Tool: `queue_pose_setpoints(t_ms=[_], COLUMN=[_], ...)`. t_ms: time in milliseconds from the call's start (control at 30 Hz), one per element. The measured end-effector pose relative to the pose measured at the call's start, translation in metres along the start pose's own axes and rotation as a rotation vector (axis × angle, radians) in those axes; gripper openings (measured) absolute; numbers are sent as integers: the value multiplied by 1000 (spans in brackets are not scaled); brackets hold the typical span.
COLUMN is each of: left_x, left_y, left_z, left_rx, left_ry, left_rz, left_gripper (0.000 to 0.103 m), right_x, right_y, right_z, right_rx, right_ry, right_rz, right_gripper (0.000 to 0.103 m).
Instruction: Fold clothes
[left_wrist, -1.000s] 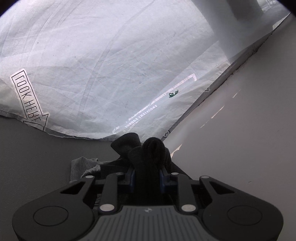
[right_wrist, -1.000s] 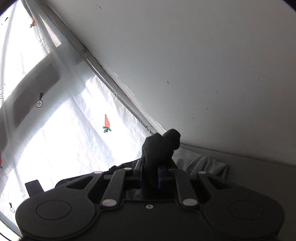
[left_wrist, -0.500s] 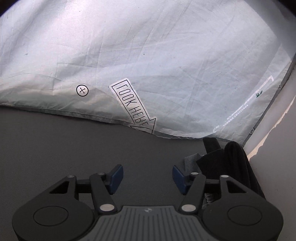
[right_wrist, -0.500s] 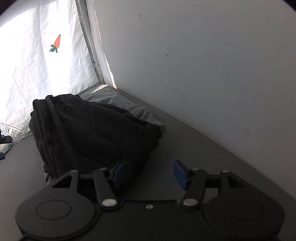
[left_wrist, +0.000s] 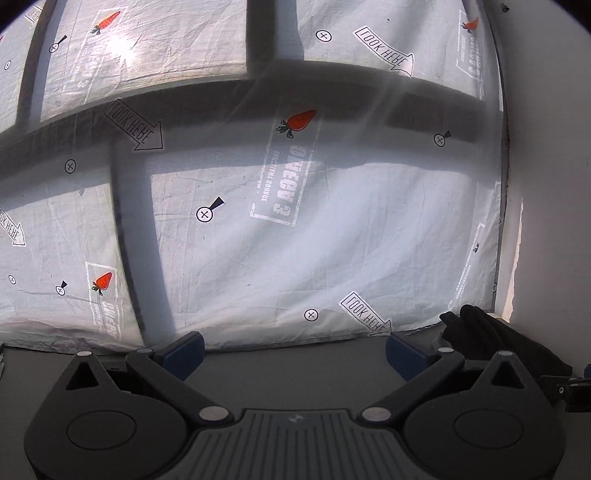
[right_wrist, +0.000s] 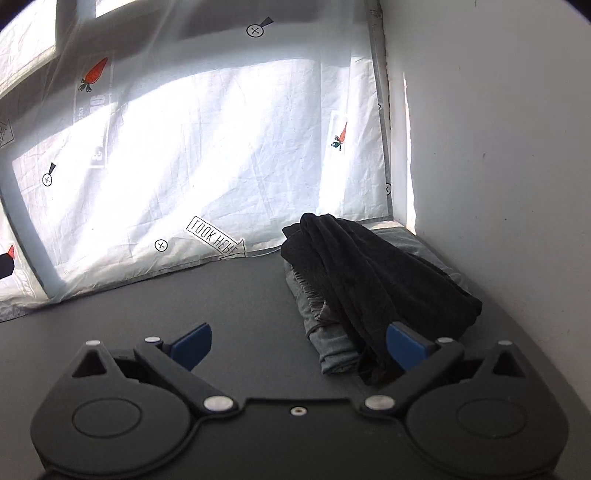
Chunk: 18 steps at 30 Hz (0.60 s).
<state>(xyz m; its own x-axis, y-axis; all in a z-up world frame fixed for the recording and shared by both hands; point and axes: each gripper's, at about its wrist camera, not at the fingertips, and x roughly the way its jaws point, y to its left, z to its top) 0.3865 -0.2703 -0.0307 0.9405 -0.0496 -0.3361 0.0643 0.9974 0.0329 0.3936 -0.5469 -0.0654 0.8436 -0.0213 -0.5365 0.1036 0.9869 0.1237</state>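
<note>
A folded black garment (right_wrist: 373, 273) lies on top of a folded grey garment (right_wrist: 325, 332) in the back right corner of the dark grey table (right_wrist: 221, 295). My right gripper (right_wrist: 299, 345) is open and empty, just in front of the stack, with its right finger beside the black cloth. In the left wrist view the black garment (left_wrist: 495, 339) shows at the right edge. My left gripper (left_wrist: 293, 350) is open and empty, to the left of the stack.
A white printed curtain (left_wrist: 295, 203) with carrots and "LOOK HERE" arrows hangs along the back of the table. A white wall (right_wrist: 498, 147) closes off the right side. The other gripper's edge (left_wrist: 569, 391) shows at far right.
Both grippers were shut on the black garment a second ago. They have let go, opened wide and drawn back. The black garment now rests on the grey one.
</note>
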Motion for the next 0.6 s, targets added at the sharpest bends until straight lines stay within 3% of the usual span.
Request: queue_pose_setpoints(t_ms=[267, 600], left_x=[-127, -216], left_y=[78, 144], left_z=[-33, -73], left_rx=[-56, -178], left_ry=[-39, 103], left_rz=[62, 107], left_gripper=[103, 103], right_x=[-90, -203], right_y=[112, 187], right_z=[-52, -127], right_rx=[-143, -195], right_ry=[-1, -20], right_rz=[126, 176], right_gripper=[103, 103])
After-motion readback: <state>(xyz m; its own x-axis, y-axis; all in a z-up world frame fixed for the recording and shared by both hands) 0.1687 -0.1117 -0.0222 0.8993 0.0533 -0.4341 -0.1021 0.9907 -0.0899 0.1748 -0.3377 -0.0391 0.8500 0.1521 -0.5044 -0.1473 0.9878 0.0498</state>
